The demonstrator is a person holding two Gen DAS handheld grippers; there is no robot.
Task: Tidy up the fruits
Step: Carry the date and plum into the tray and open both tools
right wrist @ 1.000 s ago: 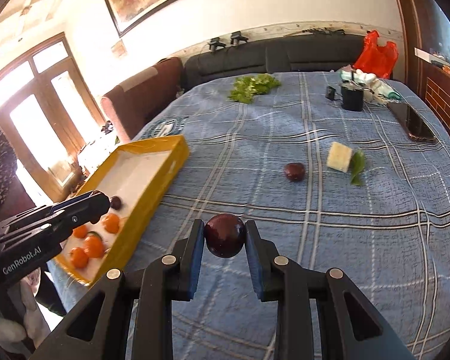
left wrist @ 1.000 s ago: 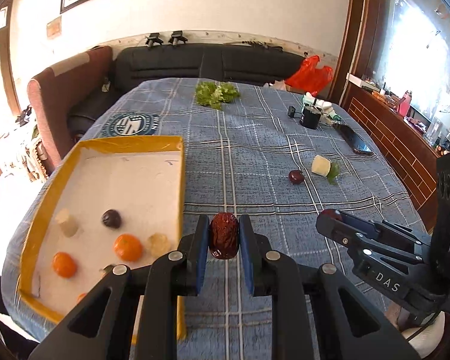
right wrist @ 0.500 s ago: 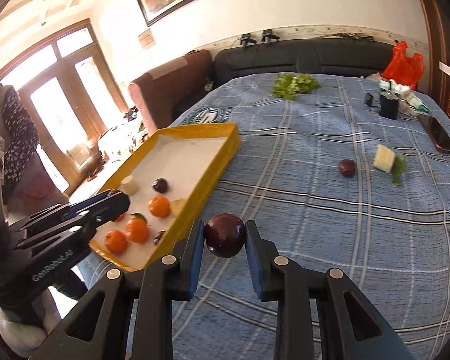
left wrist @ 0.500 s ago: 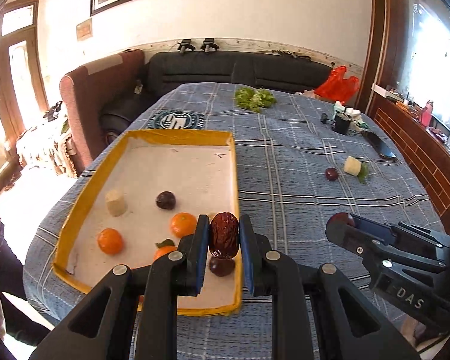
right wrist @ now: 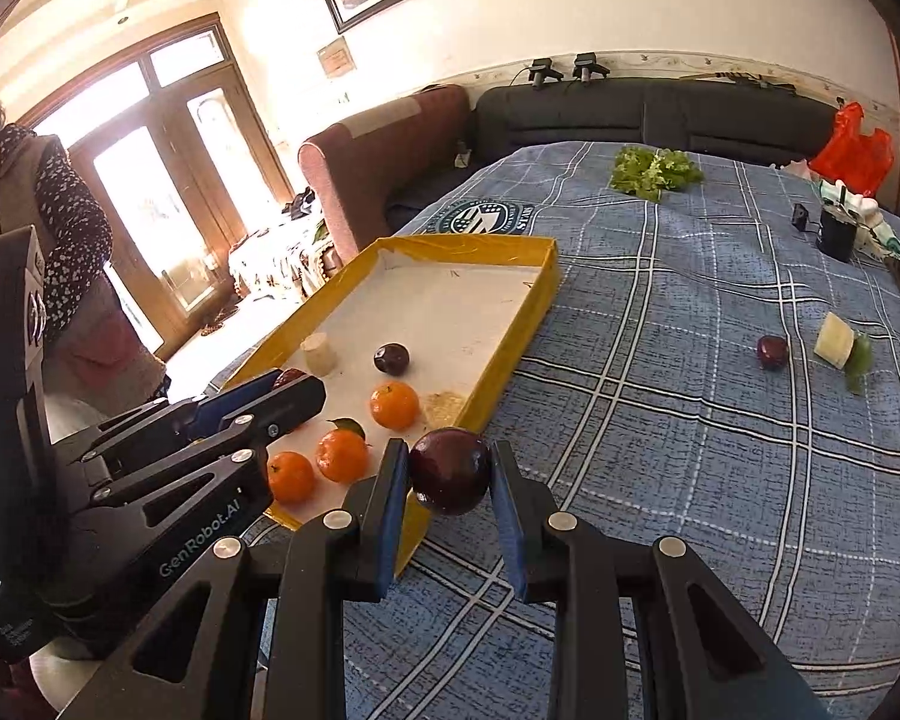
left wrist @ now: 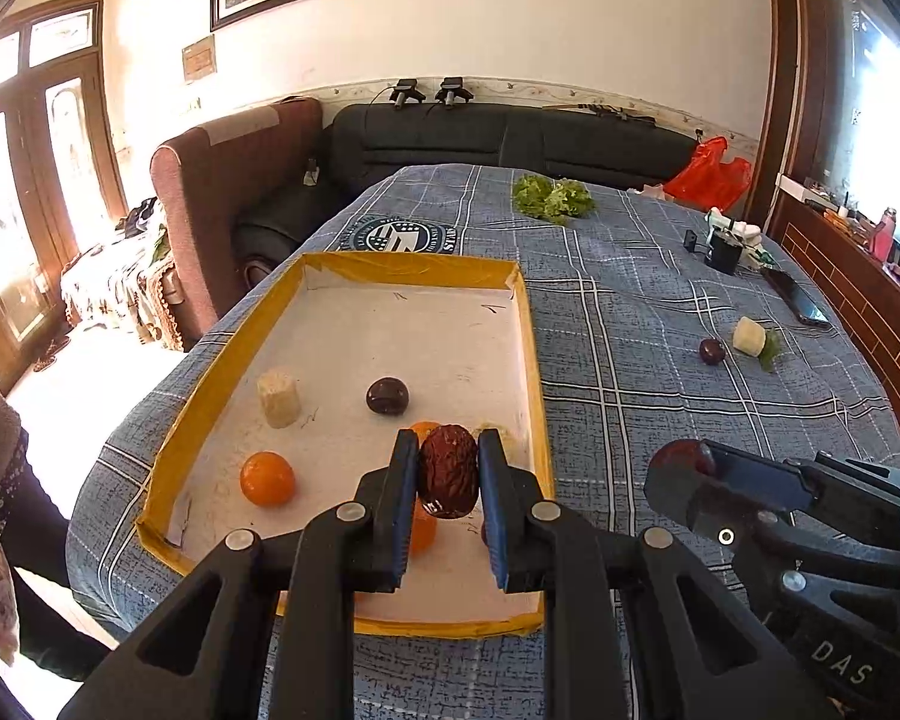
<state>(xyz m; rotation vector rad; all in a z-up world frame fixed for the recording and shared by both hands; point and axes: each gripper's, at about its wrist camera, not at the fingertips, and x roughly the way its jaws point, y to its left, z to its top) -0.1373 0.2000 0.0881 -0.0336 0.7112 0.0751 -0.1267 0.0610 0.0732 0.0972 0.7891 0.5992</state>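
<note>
My left gripper (left wrist: 448,471) is shut on a wrinkled red date (left wrist: 448,471) and hangs over the near right part of the yellow-rimmed tray (left wrist: 402,267). In the tray lie tangerines (left wrist: 267,478), a dark plum (left wrist: 387,396) and a pale banana piece (left wrist: 278,397). My right gripper (right wrist: 448,471) is shut on a dark purple plum (right wrist: 448,471), just outside the tray's (right wrist: 534,300) near right corner. Loose on the blue plaid cloth lie another plum (right wrist: 772,351) and a pale piece (right wrist: 834,340) with a green leaf.
Lettuce (left wrist: 551,197) lies at the far end of the table, a black cup (left wrist: 723,249) and a phone (left wrist: 798,304) at the right. A person (right wrist: 48,222) stands at the left. A sofa and an armchair (left wrist: 228,180) stand behind the table.
Both grippers moved left with their fruit. The left one went from over the cloth to over the tray; the right one came up to the tray's corner.
</note>
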